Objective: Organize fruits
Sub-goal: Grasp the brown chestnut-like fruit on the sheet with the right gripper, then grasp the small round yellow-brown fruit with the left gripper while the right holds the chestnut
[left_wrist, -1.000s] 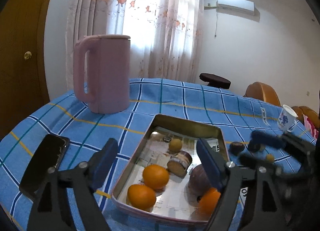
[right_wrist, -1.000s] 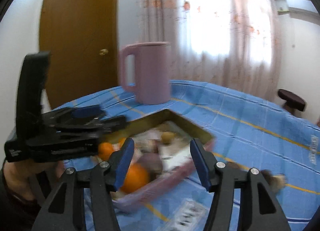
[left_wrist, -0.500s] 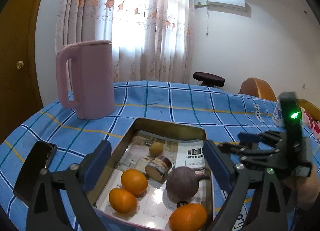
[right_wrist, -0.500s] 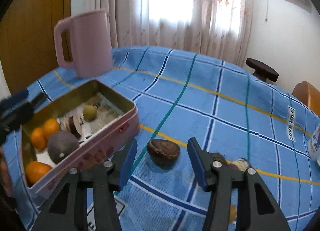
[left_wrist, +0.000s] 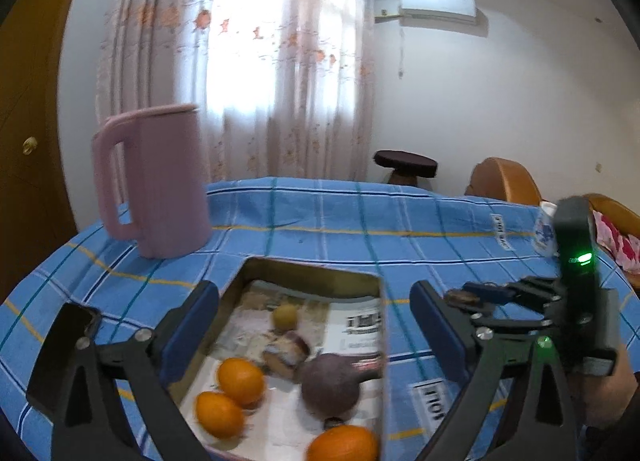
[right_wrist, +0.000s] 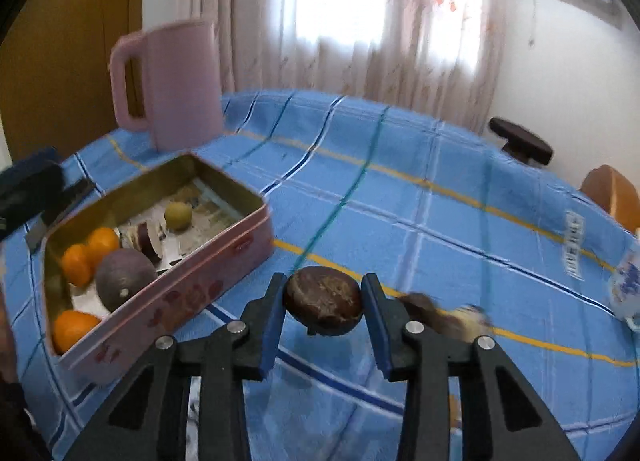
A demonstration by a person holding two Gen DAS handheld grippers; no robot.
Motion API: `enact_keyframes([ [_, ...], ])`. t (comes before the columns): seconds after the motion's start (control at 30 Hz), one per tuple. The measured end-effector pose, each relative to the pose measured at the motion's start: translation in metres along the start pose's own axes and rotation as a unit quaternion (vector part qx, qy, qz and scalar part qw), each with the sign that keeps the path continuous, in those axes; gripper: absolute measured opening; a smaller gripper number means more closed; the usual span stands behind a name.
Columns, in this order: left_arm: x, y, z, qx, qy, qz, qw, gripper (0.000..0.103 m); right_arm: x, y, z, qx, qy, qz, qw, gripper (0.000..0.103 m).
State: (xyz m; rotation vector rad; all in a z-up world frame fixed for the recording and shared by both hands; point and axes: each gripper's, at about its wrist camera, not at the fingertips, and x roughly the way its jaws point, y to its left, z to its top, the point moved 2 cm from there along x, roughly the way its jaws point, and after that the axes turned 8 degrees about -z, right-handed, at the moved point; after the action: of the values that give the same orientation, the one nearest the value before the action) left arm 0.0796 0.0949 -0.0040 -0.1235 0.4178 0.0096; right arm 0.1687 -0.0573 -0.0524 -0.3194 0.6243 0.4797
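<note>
A pink metal tin sits on the blue checked tablecloth and holds several oranges, a dark purple round fruit, a small yellow-green fruit and a cut piece. My right gripper is shut on a dark brown round fruit just right of the tin. My left gripper is open and empty, hovering over the tin. The right gripper also shows in the left wrist view.
A tall pink jug stands behind the tin. A dark phone lies left of the tin. Another brown fruit piece lies right of the held one. A small white cup stands at the table's right edge.
My right gripper swung from the tin to the dark brown fruit on the cloth and closed on it. My left gripper has stayed open above the tin.
</note>
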Motion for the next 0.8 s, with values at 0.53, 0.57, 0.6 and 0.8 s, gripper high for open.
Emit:
enact_keyframes([
  [0.53,0.081,-0.131,-0.025,0.044,0.115,-0.123,0.9847,0.092,-0.044,-0.135,-0.06,0.118,-0.006,-0.123,0.985,0.04],
  [0.57,0.084,-0.137,-0.028,0.047,0.12,-0.13,0.9831,0.09,-0.045,-0.134,-0.062,0.122,-0.008,-0.122,0.985,0.04],
  [0.6,0.086,-0.144,-0.031,0.051,0.125,-0.135,0.9817,0.086,-0.048,-0.136,-0.063,0.124,-0.011,-0.125,0.984,0.04],
  [0.8,0.104,-0.171,-0.043,0.066,0.17,-0.155,0.9708,0.067,-0.05,-0.143,-0.067,0.133,-0.009,-0.12,0.984,0.04],
])
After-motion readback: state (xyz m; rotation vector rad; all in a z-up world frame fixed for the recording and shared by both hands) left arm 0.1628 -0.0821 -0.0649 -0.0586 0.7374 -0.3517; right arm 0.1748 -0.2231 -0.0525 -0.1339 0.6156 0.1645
